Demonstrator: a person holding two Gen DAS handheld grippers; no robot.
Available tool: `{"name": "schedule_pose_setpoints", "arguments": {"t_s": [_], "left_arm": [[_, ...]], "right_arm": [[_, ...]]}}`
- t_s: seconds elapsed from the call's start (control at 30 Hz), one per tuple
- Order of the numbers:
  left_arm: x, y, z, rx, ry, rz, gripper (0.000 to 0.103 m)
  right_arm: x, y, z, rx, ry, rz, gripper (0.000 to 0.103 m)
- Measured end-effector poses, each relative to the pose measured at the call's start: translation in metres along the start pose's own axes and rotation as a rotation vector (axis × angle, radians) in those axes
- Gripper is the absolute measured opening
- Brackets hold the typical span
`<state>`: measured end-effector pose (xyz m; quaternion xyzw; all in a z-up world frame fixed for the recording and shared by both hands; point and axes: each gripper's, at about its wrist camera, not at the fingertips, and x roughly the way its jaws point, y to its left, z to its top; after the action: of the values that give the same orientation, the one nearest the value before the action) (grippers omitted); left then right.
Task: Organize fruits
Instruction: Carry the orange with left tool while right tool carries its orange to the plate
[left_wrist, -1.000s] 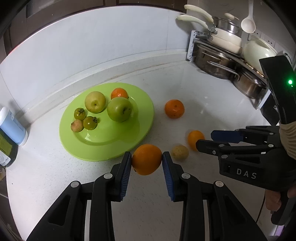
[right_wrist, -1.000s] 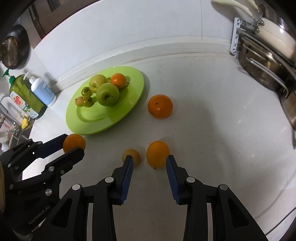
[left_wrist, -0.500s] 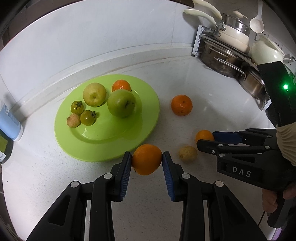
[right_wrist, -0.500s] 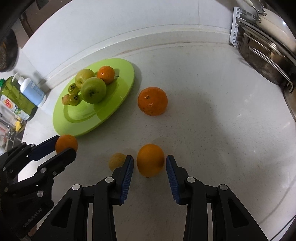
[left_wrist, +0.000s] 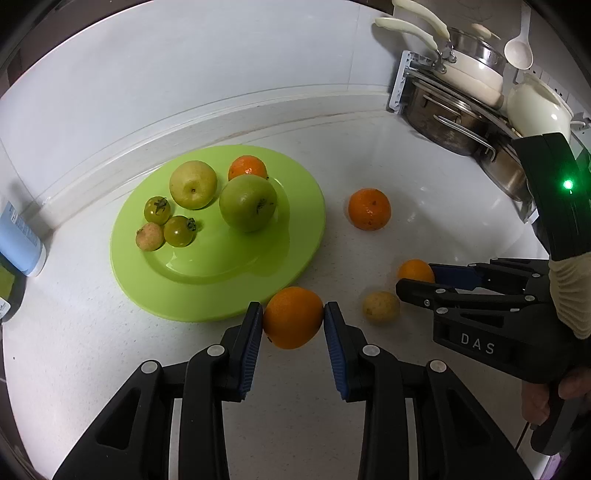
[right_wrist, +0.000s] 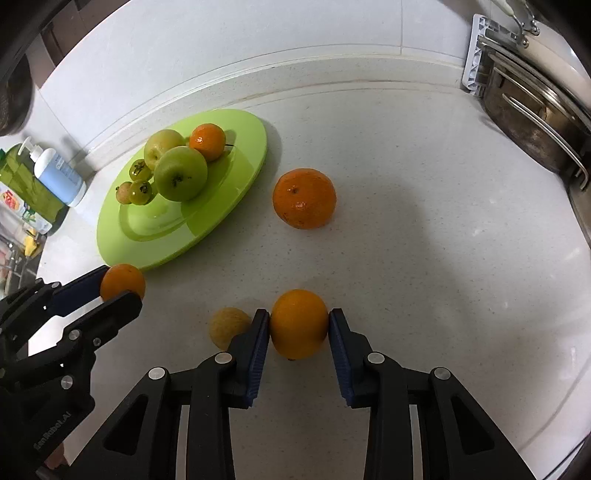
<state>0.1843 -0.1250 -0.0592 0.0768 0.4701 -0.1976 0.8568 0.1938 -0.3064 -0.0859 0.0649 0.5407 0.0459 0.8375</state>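
Observation:
A green plate holds two green apples, a small orange and three small fruits. My left gripper is shut on an orange, held just in front of the plate's near rim; it also shows in the right wrist view. My right gripper is shut on a second orange on the counter, seen in the left wrist view. A small yellow fruit lies just left of the right gripper. A large orange lies on the counter right of the plate.
Pots and pans on a rack stand at the back right. A blue soap bottle and green packets stand left of the plate. The white wall runs behind the counter.
My right gripper moved forward around the second orange and closed on it. My left gripper carried its orange closer to the plate's rim.

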Motion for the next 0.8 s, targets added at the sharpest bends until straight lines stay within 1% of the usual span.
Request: {"name": "schedule_pose_setpoints", "arguments": {"t_s": [0.23,0.43,0.53,0.8], "left_arm": [[-0.007,0.002,-0.001,-0.004,-0.015,-0.011,0.034],[-0.016,0.005,-0.001,-0.015,-0.032,-0.017,0.034],[-0.023,0.008,-0.002,-0.024,-0.042,-0.021,0.034],[-0.043,0.023,0.001,-0.055,-0.078,-0.023,0.034]], "right_arm": [[-0.007,0.002,-0.002,-0.003,-0.025,-0.011,0.034],[-0.02,0.007,0.0,-0.013,-0.057,-0.019,0.034],[-0.032,0.014,0.001,-0.032,-0.086,-0.022,0.034],[-0.063,0.04,0.012,-0.083,-0.17,0.013,0.034]]}}
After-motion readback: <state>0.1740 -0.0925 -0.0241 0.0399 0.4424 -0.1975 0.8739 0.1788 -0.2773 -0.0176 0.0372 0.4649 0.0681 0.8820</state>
